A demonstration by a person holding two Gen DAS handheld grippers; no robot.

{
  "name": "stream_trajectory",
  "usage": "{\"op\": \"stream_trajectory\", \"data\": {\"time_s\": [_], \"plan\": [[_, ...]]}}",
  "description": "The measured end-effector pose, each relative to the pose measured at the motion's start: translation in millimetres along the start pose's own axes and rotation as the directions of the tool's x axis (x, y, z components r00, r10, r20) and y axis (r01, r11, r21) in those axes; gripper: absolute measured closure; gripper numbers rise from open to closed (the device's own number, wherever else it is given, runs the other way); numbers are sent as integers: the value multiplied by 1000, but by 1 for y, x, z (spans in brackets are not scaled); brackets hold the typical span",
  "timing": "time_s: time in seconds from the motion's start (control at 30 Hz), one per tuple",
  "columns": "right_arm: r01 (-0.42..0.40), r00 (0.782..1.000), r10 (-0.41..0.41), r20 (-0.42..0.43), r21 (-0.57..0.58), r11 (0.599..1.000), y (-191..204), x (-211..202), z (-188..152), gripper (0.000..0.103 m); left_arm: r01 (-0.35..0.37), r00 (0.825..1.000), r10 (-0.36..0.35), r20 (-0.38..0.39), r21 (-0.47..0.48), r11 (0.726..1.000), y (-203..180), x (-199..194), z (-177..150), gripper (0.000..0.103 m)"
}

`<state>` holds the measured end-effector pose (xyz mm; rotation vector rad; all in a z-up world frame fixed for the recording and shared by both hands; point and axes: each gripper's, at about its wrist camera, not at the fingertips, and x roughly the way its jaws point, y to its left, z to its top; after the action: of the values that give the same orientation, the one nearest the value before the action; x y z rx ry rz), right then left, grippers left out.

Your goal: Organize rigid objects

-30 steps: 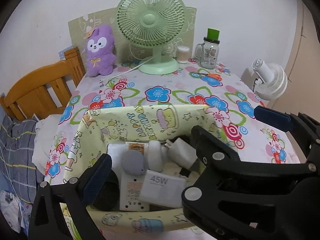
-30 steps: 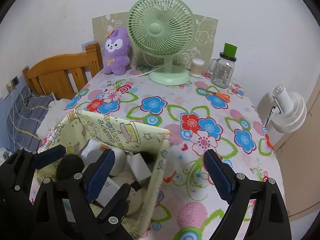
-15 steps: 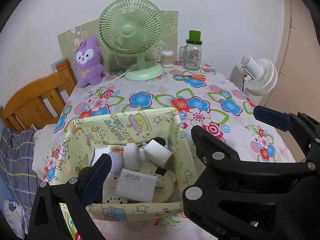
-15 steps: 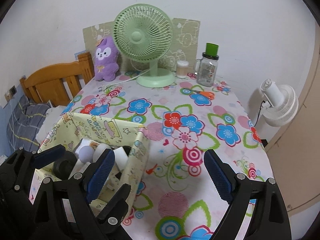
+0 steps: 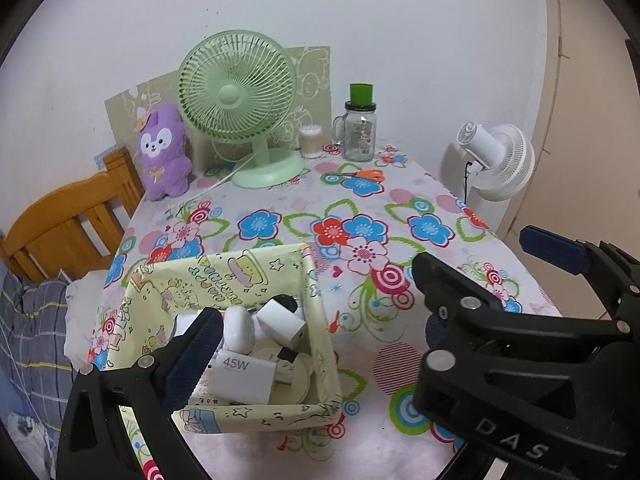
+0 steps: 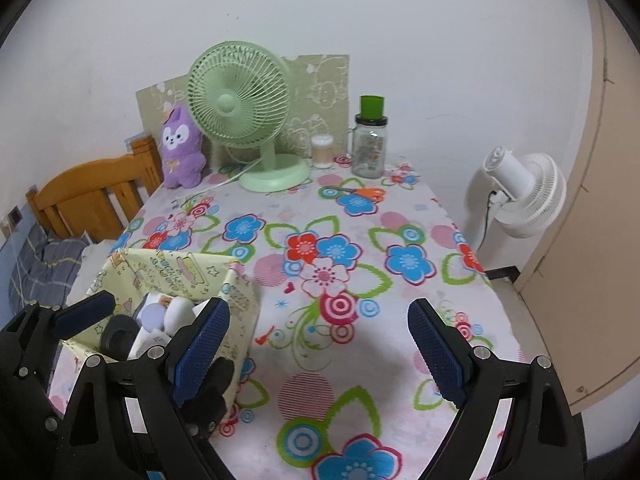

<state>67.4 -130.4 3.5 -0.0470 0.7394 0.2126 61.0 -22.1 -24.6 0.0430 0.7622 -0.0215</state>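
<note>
Pulled back since earlier frame; fabric box (image 5: 240, 280) with chargers (image 5: 240, 374) now lower-left, nearer left hand-held gripper (image 5: 372, 304). Both hand-held grippers spread, empty; right hand-held gripper (image 6: 318, 354) over bare worktop (image 6: 360, 360).

The white charger (image 5: 240, 376) reads "45W"; the black tongs body (image 5: 512, 440) reads "DAS".

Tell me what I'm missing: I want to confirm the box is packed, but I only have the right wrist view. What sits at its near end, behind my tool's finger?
Observer: A white charger marked 45W lies at the near end of the box.
Operator: Anything behind it?
Observer: A white cube plug, resting tilted.
Operator: And underneath the charger?
Observer: A cream round disc; its edge shows to the charger's right.
</note>
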Motion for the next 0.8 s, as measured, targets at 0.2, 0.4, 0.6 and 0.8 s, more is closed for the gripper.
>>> {"op": "stream_trajectory", "data": {"time_s": [0.2, 0.4, 0.6, 0.8], "plan": [[28, 999, -29, 33, 11, 1000, -14, -17, -1, 10, 10, 1000, -10, 27, 2, 1000, -8, -12, 3, 1], [44, 996, -47, 71, 44, 998, -27, -34, -2, 10, 3, 998, -3, 58, 11, 1000, -12, -23, 5, 0], [57, 993, -64, 99, 73, 996, -41, -50, -6, 10, -3, 997, 3, 77, -4, 1000, -9, -32, 4, 0], [62, 989, -72, 127, 81, 995, -50, -60, -9, 10, -12, 996, 14, 87, -18, 1000, -6, -38, 4, 0]]}}
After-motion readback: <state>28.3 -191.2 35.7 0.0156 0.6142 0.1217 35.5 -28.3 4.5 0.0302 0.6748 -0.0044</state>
